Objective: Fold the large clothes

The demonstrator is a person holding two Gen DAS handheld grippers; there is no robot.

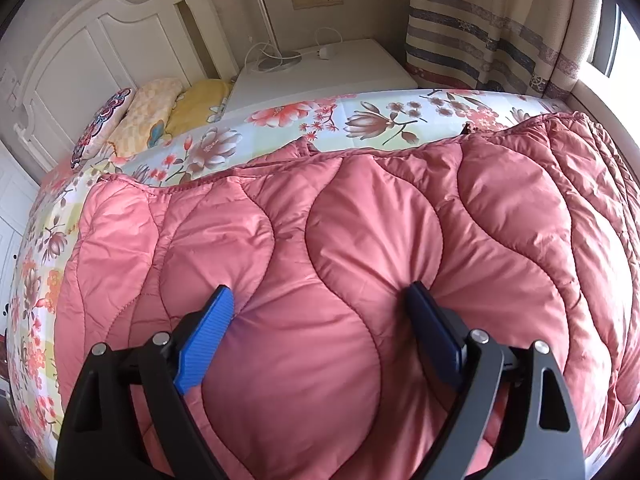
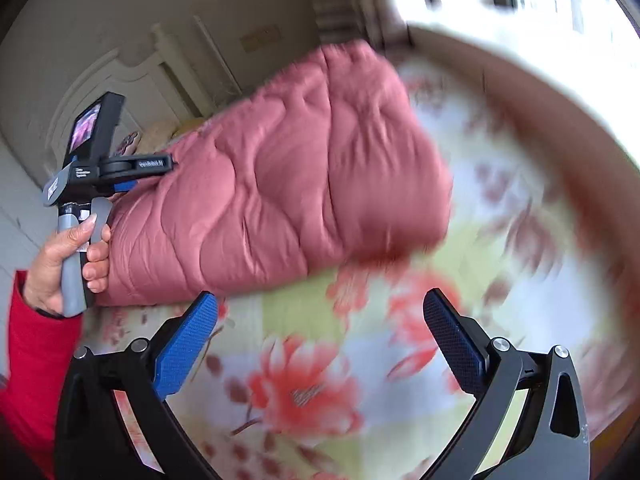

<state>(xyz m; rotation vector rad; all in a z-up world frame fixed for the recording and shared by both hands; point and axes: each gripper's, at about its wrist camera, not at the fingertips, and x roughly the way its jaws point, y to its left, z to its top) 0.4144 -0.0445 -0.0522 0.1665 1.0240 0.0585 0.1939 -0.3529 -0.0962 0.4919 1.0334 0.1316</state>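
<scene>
A pink quilted padded coat (image 1: 360, 220) lies folded into a thick bundle on the floral bedsheet (image 1: 280, 116). My left gripper (image 1: 319, 292) stands wide open on top of it. Both blue fingertips (image 1: 222, 300) dent the puffy fabric, and a bulge of it swells between them. In the blurred right wrist view the coat (image 2: 288, 184) lies up and to the left. My right gripper (image 2: 320, 298) hangs open over the bare sheet (image 2: 304, 392), just off the coat's near edge, with nothing between its fingers. A hand (image 2: 56, 256) in a red sleeve holds the left gripper's handle (image 2: 74, 280) at the coat's left end.
Patterned pillows (image 1: 148, 116) lie against the white headboard (image 1: 80, 60) at the far left. A white nightstand (image 1: 320, 68) with a lamp base and cable stands beyond the bed. A striped curtain (image 1: 480, 28) and a bright window (image 1: 624, 40) are at the right.
</scene>
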